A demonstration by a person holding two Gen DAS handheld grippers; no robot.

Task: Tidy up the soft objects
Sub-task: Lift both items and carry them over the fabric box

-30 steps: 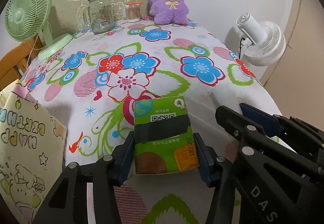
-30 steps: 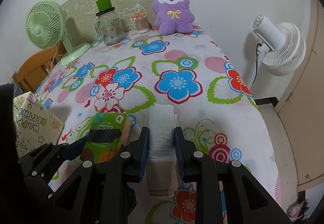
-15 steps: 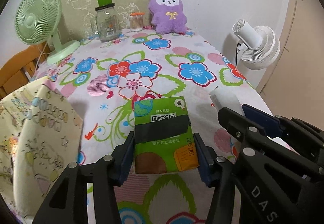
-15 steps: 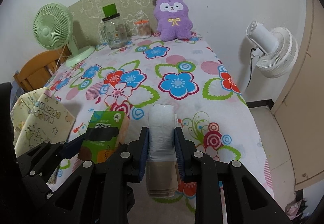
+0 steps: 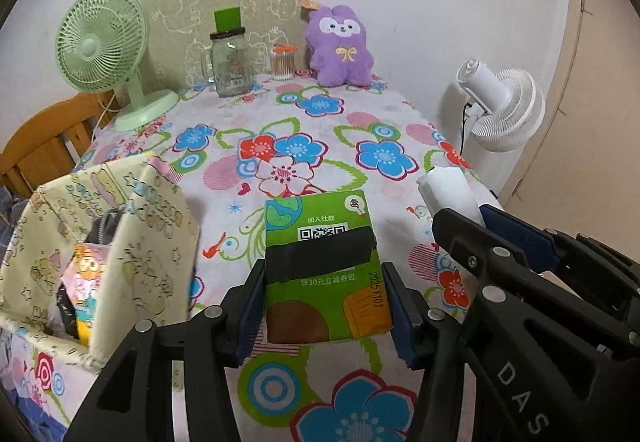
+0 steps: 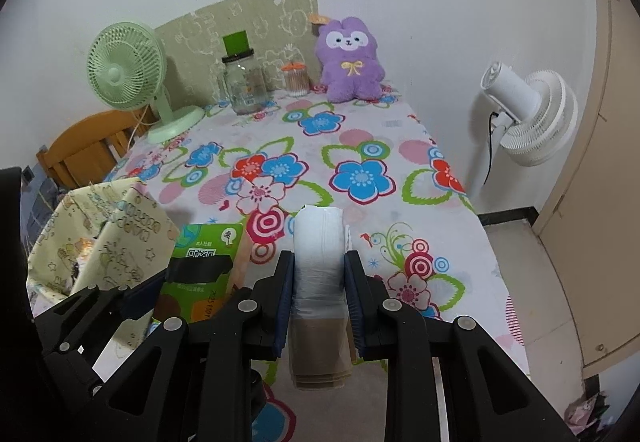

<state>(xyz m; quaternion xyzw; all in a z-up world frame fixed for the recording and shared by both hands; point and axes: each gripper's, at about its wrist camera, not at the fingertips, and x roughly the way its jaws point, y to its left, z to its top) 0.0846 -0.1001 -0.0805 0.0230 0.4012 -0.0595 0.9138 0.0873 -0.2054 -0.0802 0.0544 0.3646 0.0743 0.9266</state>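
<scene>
Left hand-held gripper (image 5: 324,306) clamping one green tissue pack (image 5: 323,266), right hand-held gripper (image 6: 319,294) clamping one white roll (image 6: 319,262), one patterned bag (image 5: 108,242) left of pack, two fans.

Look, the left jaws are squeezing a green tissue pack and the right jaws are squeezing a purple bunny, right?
Not quite. The right gripper squeezes a white tissue pack, as the right wrist view shows. The purple bunny sits by the wall. The left gripper does squeeze the green tissue pack.

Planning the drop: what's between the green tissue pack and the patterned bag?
Only bare floral tablecloth separates the green tissue pack from the patterned bag, per the left wrist view.
</scene>
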